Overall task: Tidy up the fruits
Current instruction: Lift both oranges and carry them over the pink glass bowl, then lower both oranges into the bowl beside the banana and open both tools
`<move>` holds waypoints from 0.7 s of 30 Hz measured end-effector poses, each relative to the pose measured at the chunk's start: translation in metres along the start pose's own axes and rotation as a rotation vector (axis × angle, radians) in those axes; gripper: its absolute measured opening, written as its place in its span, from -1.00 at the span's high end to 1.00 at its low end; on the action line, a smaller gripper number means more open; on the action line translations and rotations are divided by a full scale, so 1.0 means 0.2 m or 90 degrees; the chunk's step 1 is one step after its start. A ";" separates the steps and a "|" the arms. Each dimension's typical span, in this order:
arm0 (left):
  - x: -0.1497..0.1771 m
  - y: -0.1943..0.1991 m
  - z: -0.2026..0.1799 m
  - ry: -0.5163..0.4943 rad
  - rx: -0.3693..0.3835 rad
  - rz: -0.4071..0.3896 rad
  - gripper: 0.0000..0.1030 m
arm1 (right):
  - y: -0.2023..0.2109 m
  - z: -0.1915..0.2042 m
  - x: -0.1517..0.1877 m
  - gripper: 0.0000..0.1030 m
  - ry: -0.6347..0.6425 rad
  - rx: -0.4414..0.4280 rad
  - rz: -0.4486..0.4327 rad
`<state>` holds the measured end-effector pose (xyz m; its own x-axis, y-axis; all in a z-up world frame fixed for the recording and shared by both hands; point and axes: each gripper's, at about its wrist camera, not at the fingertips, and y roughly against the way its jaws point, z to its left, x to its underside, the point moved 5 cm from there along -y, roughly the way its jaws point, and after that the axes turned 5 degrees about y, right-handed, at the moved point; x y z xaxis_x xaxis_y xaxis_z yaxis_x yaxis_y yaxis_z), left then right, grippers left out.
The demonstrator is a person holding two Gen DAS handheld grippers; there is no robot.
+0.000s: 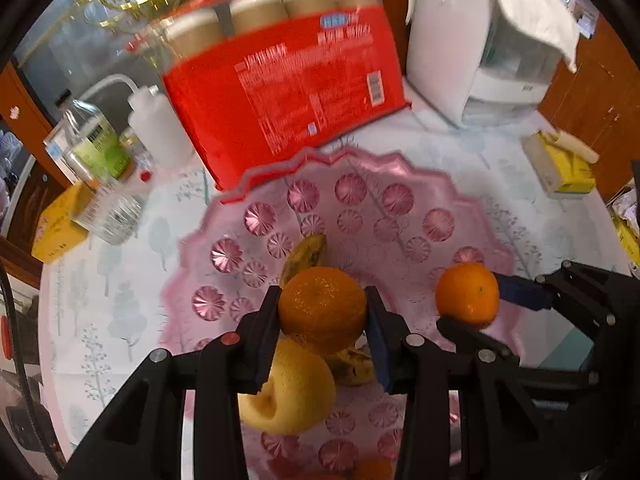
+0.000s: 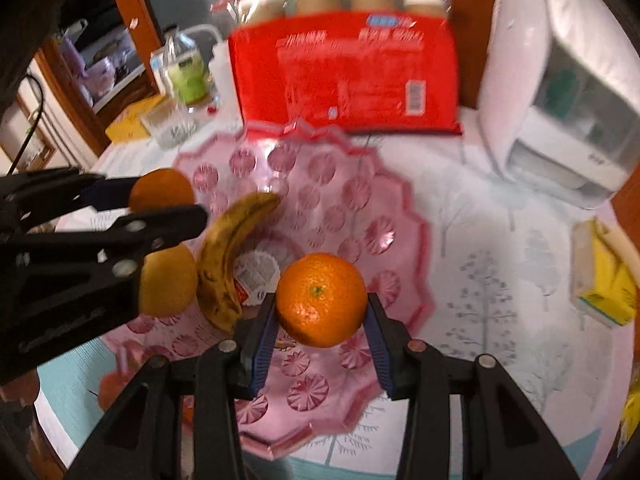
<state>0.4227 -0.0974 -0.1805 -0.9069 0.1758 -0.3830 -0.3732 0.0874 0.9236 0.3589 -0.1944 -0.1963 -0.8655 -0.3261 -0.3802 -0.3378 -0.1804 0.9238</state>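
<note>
Table point(image 2: 500, 240) with pale tree-print cloth is filling both views. Red pack of cups point(image 1: 288, 92) is sitting at top centre, white appliance point(image 1: 460, 52) at upper right.

Pink cut-glass plate point(image 1: 360, 208), scalloped rim, is sitting mid-frame on the cloth, just in front of the red pack.

On the plate: spotted, browning banana point(image 2: 224, 256) is lying curved at centre left of the right wrist view; a yellow fruit point(image 1: 292, 392), smooth and dimpled, is sitting beside it, touching or nearly so.

Left gripper point(image 1: 322, 312) is clamping an orange point(image 1: 322, 308) between its pads, lower centre of its own view, above the yellow fruit. Skin is dull and pitted.

Right gripper point(image 2: 322, 308) is clamping a second orange point(image 2: 320, 300), brighter, glossy, green stem dot facing the camera, over the plate's right side.

Both views slightly blurred.
</note>
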 end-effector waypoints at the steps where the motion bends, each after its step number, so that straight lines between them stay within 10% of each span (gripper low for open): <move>1: 0.00 -0.03 0.00 -0.002 -0.002 0.005 0.25 | -0.02 0.00 0.01 0.16 0.003 -0.003 0.004; 9: 0.03 -0.20 -0.03 0.008 0.000 0.051 0.20 | -0.11 0.06 0.04 0.13 0.059 -0.008 0.012; 13: 0.03 -0.18 -0.02 0.027 0.007 0.040 -0.43 | -0.11 0.09 0.05 -0.01 0.078 -0.007 0.007; 21: 0.04 -0.04 -0.05 0.019 0.009 0.009 -0.44 | -0.02 0.11 0.06 -0.39 0.062 -0.019 -0.010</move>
<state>0.4171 -0.1071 -0.1900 -0.9176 0.1484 -0.3687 -0.3571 0.0993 0.9288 0.3407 -0.1772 -0.2034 -0.8195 -0.4111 -0.3992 -0.3388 -0.2142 0.9161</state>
